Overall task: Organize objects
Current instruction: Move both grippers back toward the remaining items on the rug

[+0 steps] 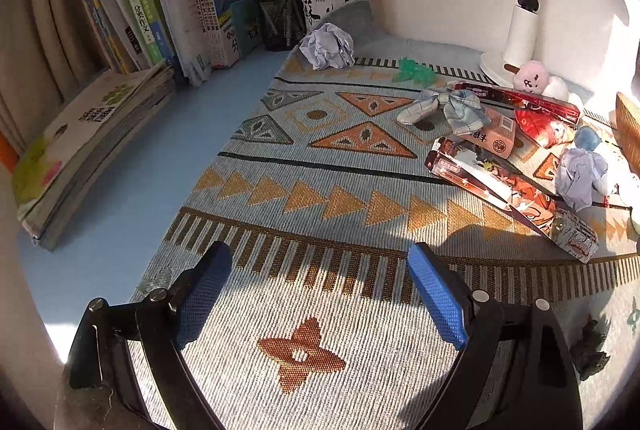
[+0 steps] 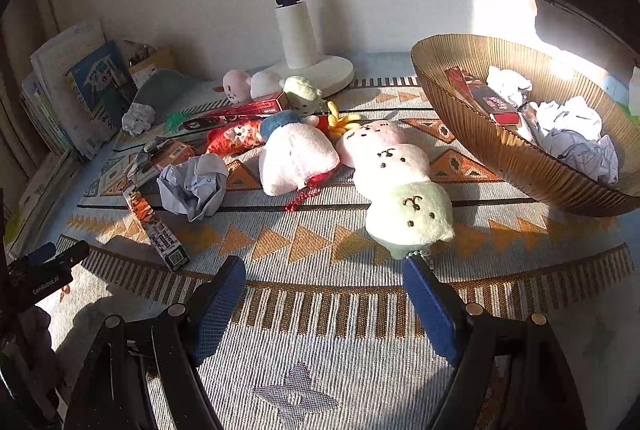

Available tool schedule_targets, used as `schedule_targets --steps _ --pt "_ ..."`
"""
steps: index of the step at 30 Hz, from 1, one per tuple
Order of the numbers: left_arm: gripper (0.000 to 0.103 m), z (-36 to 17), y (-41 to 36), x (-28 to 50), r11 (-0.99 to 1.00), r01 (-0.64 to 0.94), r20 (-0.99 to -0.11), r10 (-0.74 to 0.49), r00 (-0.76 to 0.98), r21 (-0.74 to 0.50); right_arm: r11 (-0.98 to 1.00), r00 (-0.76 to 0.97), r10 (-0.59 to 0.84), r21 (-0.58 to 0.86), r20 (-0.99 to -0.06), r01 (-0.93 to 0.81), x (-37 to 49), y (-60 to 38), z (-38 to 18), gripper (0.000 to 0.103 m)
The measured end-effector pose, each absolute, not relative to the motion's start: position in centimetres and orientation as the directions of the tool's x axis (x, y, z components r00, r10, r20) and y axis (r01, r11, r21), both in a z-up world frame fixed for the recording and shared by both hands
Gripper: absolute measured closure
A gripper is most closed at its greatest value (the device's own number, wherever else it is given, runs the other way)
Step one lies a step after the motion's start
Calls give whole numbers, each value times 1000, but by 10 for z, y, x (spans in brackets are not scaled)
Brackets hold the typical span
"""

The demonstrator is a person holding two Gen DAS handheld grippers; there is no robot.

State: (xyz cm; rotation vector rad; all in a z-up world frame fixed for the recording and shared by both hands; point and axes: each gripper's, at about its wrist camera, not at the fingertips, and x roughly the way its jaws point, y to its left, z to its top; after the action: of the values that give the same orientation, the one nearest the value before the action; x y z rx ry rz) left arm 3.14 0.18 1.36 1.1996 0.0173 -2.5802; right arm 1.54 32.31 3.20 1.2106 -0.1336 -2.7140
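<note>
My left gripper (image 1: 320, 266) hangs open over the patterned mat (image 1: 304, 165), nothing between its blue pads. A crumpled paper ball (image 1: 328, 45) lies far ahead by the pen holder; flat printed boxes (image 1: 508, 189), a checked bow (image 1: 448, 107) and a small blue-haired figure (image 1: 582, 169) are scattered to the right. My right gripper (image 2: 324, 270) is open too and holds nothing. A stack of pale plush toys (image 2: 394, 173) lies just ahead of its right fingertip, with a crumpled paper (image 2: 194, 185) to the left. The ribbed amber bowl (image 2: 500, 149) at right holds paper balls and a red box.
Books (image 1: 160, 13) stand along the back left wall, with a flat stack of magazines (image 1: 80, 141) beside them and a mesh pen holder (image 1: 282, 19). A white lamp base (image 2: 316, 69) stands at the back. The left gripper's tip (image 2: 48, 270) shows at the left edge of the right wrist view.
</note>
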Motion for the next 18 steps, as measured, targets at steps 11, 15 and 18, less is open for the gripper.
schedule_targets --steps 11,15,18 --pt "14 27 -31 25 -962 260 -772 -102 -627 -84 -969 -599 -245 208 -762 132 7 318 35 23" --pt "13 63 -61 -12 -951 215 -723 15 -691 -225 -919 -568 -395 302 -722 255 -11 279 58 21" --pt "13 71 -77 -62 -935 218 -708 46 -705 -278 -918 -553 -382 236 -741 318 -36 242 57 15"
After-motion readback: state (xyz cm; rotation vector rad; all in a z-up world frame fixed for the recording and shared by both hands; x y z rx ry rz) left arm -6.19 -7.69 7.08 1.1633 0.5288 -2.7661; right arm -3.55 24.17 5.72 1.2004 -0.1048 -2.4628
